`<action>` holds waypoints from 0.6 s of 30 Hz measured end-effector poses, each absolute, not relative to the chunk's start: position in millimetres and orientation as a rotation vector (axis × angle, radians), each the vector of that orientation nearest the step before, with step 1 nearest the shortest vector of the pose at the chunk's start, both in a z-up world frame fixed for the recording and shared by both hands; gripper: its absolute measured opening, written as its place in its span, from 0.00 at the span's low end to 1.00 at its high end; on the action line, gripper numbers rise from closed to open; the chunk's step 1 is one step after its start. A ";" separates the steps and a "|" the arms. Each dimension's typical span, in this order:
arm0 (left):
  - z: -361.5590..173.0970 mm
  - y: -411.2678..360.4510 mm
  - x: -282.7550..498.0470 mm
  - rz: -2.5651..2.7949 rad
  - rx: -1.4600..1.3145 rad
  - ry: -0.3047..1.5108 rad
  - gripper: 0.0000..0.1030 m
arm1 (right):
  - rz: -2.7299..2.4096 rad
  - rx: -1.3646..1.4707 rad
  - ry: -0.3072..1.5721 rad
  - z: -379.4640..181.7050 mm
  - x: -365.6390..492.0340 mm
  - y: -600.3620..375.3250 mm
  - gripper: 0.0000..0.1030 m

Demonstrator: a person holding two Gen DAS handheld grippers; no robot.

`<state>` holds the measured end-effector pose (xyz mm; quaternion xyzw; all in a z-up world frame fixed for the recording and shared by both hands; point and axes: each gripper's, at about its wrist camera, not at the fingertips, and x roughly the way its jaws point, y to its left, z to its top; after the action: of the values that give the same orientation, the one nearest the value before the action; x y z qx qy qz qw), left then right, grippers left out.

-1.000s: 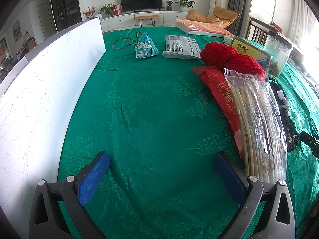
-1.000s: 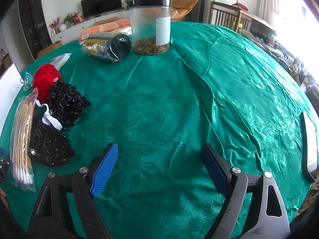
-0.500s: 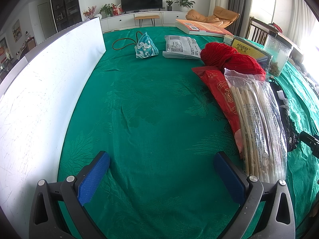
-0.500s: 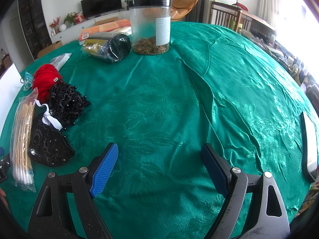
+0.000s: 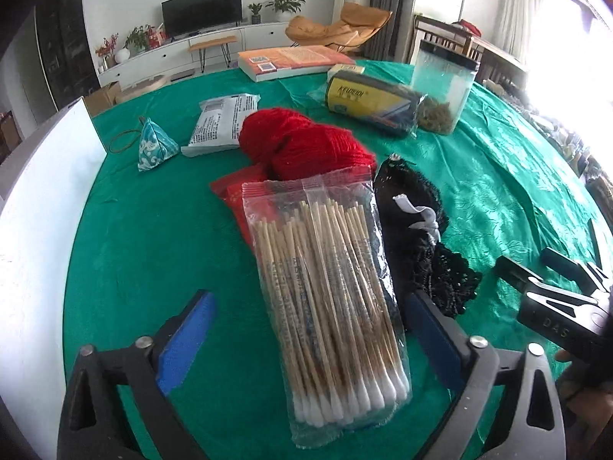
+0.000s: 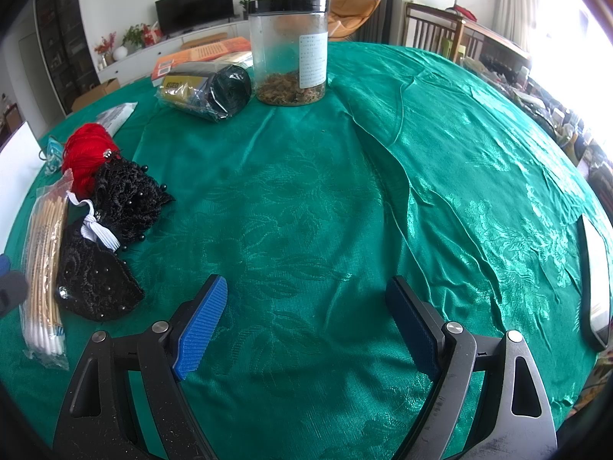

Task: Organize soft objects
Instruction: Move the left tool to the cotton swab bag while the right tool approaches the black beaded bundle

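A clear bag of cotton swabs (image 5: pixel 329 291) lies on the green tablecloth (image 5: pixel 145 230), its near end between my left gripper's open jaws (image 5: pixel 306 329). Red yarn (image 5: pixel 306 145), a red packet (image 5: pixel 237 195) and black lace pieces (image 5: pixel 421 237) lie beside it. My right gripper (image 6: pixel 306 318) is open and empty over bare cloth; the swab bag (image 6: pixel 42 268), lace (image 6: pixel 118 222) and yarn (image 6: pixel 84 153) lie to its left. The right gripper also shows in the left wrist view (image 5: pixel 551 291).
A white board (image 5: pixel 34 207) stands along the left. Farther back are a teal pouch (image 5: pixel 155 145), a white packet (image 5: pixel 222 122), a book (image 5: pixel 291 61), a wrapped yellow roll (image 6: pixel 207 88) and a plastic jar (image 6: pixel 287 50). A flat dark object (image 6: pixel 595 280) lies at the right edge.
My left gripper has swung right and forward, so the swab bag now lies between its open jaws. The right gripper has stayed in place.
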<state>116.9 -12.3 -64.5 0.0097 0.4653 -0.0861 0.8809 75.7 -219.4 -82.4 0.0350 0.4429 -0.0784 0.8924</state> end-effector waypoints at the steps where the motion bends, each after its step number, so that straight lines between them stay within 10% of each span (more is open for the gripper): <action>1: -71.3 -7.1 120.4 -0.205 -0.040 1.008 0.50 | -0.163 0.073 0.919 -82.4 75.7 -219.3 0.85; 8: -51.7 55.4 81.2 -0.099 -0.140 1.010 0.38 | -0.164 0.072 0.919 -82.4 75.7 -219.3 0.85; 12: -67.3 74.0 73.6 -0.073 -0.111 1.011 0.84 | -0.164 0.073 0.919 -82.4 75.7 -219.4 0.85; 18: -82.7 77.8 64.5 -0.021 -0.060 0.977 0.86 | -0.164 0.072 0.919 -82.4 75.7 -219.2 0.85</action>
<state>64.5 77.8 -82.7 -0.0287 0.4692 -0.0099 0.8826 75.7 -219.2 -82.4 0.0349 0.4428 -0.0792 0.8924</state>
